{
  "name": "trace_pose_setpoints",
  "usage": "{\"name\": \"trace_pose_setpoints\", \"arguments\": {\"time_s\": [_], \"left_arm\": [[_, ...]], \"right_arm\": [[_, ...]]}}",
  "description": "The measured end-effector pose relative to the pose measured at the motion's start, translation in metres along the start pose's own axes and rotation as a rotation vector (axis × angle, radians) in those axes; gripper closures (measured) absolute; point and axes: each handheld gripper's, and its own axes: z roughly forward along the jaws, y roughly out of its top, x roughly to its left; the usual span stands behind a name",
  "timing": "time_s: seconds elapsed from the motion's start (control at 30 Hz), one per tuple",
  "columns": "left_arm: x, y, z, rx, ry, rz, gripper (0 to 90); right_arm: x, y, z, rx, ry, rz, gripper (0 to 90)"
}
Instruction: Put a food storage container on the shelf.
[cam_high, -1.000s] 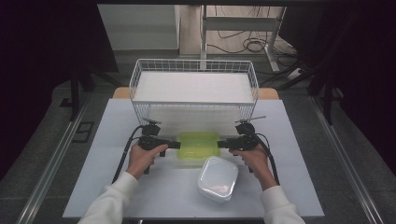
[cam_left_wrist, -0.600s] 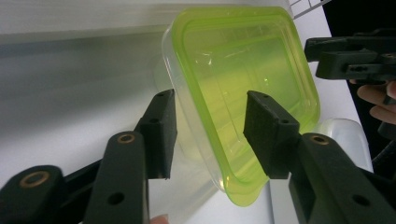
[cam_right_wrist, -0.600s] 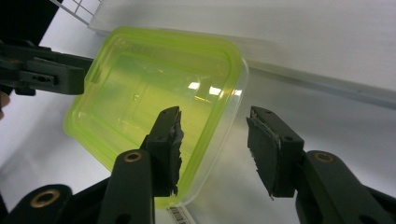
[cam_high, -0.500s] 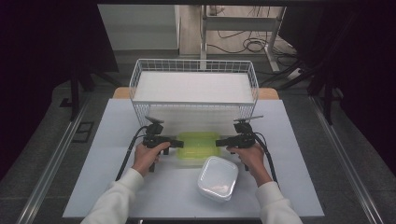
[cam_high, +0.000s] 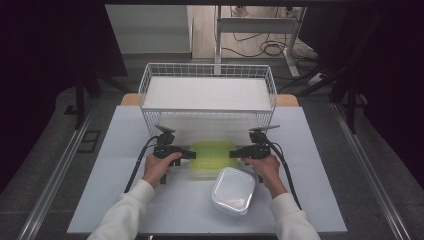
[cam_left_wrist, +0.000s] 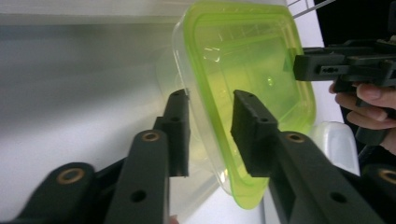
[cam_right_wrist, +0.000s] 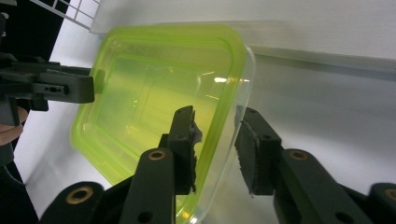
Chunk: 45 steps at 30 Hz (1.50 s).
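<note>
Fingers of left gripper (cam_left_wrist: 210, 135) straddle the near-left rim of the green-lidded container (cam_high: 212, 156): one finger (cam_left_wrist: 177, 126) outside against the clear wall, the other (cam_left_wrist: 250, 130) over the green lid. Jaws have just been closing w/ the rim between them; gap still visible at the lid-side finger, so can't tell if pads actually press. Fingers of right gripper (cam_right_wrist: 217, 149) same setup on the opposite rim: one finger (cam_right_wrist: 184, 140) on the lid side looks to touch the green edge, the other (cam_right_wrist: 254, 149) stands just off the clear wall. Also just been closing, firm grip not confirmed.

High view: container sits on white tabletop (cam_high: 125, 150), centre, just in front of the white wire basket (cam_high: 207, 92), between left gripper (cam_high: 185, 154) and right gripper (cam_high: 237, 151), both pointing inward at it from either side. Lid is on, container level on the tabletop as far as visible.

Clear lidded container (cam_high: 232, 190) lies nearer the person, just beside the green one, close to the right hand (cam_high: 265, 167). Left hand (cam_high: 157, 167) grips its tool; white sleeves come in from the bottom edge
</note>
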Motion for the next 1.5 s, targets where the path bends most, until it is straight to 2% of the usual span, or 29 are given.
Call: {"name": "trace_pose_setpoints", "arguments": {"time_s": [0.17,0.2,0.37,0.43,0.57,0.63,0.8,0.83,0.9,0.93,0.97,1.0,1.13,1.17,1.3,1.33,1.5], "left_arm": [[0.003,-0.002,0.001,-0.003,-0.038,-0.047,74.4],[0.003,-0.002,0.001,-0.003,-0.044,-0.052,75.5],[0.002,-0.003,-0.002,-0.023,-0.048,-0.054,77.5],[0.001,-0.003,-0.003,-0.032,-0.051,-0.028,78.4],[-0.002,-0.004,-0.003,-0.039,-0.047,-0.025,79.1],[-0.004,-0.005,-0.006,-0.052,-0.049,-0.005,79.2],[-0.009,-0.005,-0.011,-0.075,-0.056,0.019,79.1],[-0.012,-0.005,-0.013,-0.087,-0.053,0.037,79.1],[-0.014,-0.005,-0.014,-0.097,-0.052,0.039,79.1],[-0.015,-0.005,-0.015,-0.101,-0.053,0.060,79.2],[-0.017,-0.006,-0.017,-0.108,-0.050,0.066,79.2],[-0.022,-0.006,-0.019,-0.118,-0.038,0.095,79.3],[-0.027,-0.007,-0.025,-0.138,-0.044,0.118,79.2],[-0.031,-0.006,-0.028,-0.154,-0.039,0.143,79.2],[-0.037,-0.006,-0.032,-0.177,-0.040,0.156,79.3],[-0.039,-0.007,-0.034,-0.189,-0.033,0.170,79.3],[-0.043,-0.007,-0.039,-0.206,-0.036,0.199,79.5]], "right_arm": [[-0.005,-0.001,-0.001,-0.007,0.052,0.063,73.5],[-0.007,-0.002,-0.002,-0.014,0.071,0.069,74.8],[-0.005,-0.002,-0.005,-0.025,0.083,0.066,77.7],[-0.004,-0.002,-0.006,-0.029,0.078,0.061,78.3],[-0.002,-0.003,-0.009,-0.036,0.069,0.041,78.8],[-0.001,-0.003,-0.011,-0.050,0.070,0.018,78.8],[0.002,-0.002,-0.016,-0.076,0.073,-0.007,78.9],[0.004,-0.003,-0.019,-0.086,0.073,-0.016,78.9],[0.005,-0.003,-0.021,-0.094,0.072,-0.022,78.9],[0.008,-0.004,-0.024,-0.113,0.072,-0.043,79.0],[0.008,-0.004,-0.024,-0.113,0.072,-0.043,79.0],[0.011,-0.005,-0.027,-0.126,0.064,-0.064,79.2],[0.014,-0.006,-0.032,-0.152,0.071,-0.082,79.2],[0.017,-0.006,-0.036,-0.175,0.072,-0.098,79.2],[0.021,-0.006,-0.042,-0.199,0.072,-0.121,79.2],[0.025,-0.006,-0.045,-0.214,0.067,-0.143,79.2],[0.032,-0.006,-0.050,-0.234,0.056,-0.177,79.2]]}}
